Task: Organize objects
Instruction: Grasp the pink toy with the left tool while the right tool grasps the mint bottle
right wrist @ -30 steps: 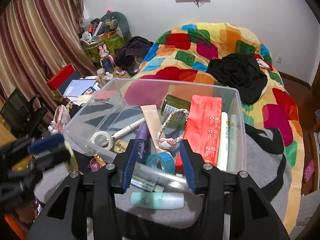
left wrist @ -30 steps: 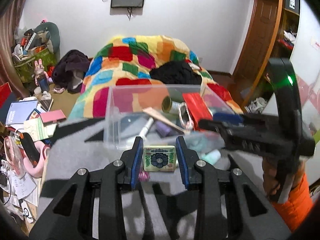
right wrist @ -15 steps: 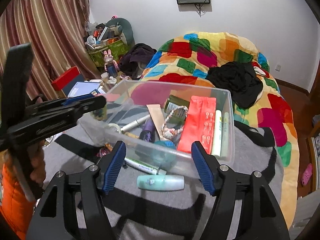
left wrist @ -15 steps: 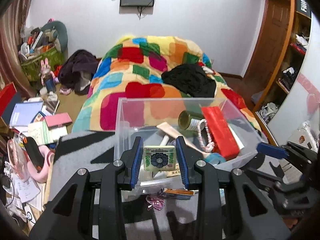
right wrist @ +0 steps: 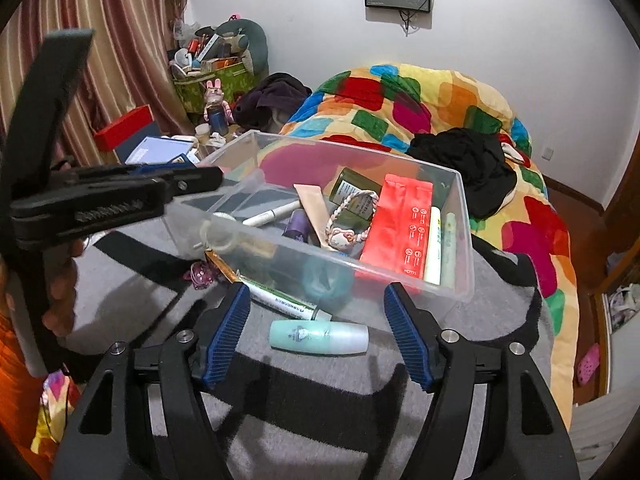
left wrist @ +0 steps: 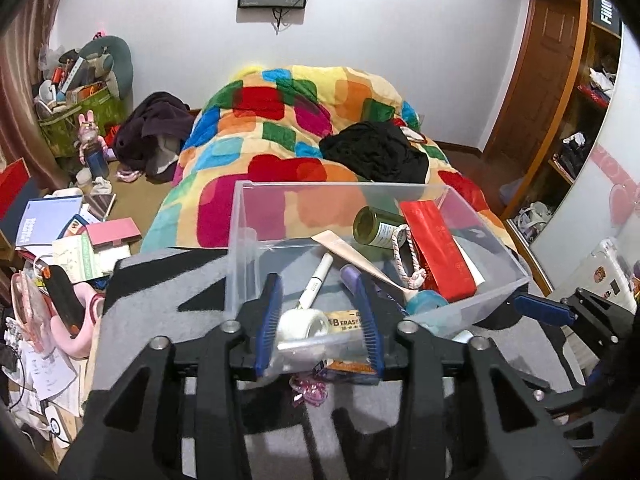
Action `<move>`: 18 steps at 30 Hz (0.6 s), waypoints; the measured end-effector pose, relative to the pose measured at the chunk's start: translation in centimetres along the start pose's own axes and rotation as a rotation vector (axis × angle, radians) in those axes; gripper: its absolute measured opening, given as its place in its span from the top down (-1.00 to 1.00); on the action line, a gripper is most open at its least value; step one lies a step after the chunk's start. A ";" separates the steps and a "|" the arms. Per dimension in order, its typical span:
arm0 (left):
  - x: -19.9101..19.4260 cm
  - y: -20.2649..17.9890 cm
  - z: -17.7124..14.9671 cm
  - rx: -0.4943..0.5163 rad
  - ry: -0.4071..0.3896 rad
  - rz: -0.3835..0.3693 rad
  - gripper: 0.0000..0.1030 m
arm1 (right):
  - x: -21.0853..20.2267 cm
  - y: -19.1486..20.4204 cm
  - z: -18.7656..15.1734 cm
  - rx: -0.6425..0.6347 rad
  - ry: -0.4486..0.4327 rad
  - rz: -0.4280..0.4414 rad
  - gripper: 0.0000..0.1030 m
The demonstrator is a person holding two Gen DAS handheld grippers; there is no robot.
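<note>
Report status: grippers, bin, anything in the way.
Left gripper opening, empty, over clear plastic bin. Right gripper opening, empty, above mint-green bottle. Nothing in the way.

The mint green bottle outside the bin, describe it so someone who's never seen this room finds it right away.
Find the clear plastic bin on the grey blanket at the near end of the bed. Just in front of its near wall lies the mint green bottle on its side. Unlike the white-and-green tube beside it, it's short, rounded, with a pearly cap.
</note>
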State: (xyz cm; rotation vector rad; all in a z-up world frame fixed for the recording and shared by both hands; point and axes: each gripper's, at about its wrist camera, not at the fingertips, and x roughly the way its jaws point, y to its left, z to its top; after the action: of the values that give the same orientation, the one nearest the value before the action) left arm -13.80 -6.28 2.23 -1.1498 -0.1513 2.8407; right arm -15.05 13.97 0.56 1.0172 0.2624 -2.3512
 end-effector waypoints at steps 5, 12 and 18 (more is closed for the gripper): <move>-1.7 0.3 -1.3 0.018 -0.013 0.011 -0.05 | 0.3 -0.3 -1.0 0.003 0.015 -0.023 -0.53; -1.3 1.2 -4.3 0.026 0.065 0.010 -0.12 | 2.1 -1.2 -2.5 0.033 0.093 -0.029 -0.55; 1.6 1.2 -6.5 0.057 0.175 0.018 -0.12 | 3.6 -1.0 -3.0 0.028 0.144 -0.009 -0.64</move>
State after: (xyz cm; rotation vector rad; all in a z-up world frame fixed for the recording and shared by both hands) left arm -10.48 -6.88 -3.67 -1.3855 -0.0490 2.7226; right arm -15.77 14.41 -4.18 1.2027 0.2899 -2.2982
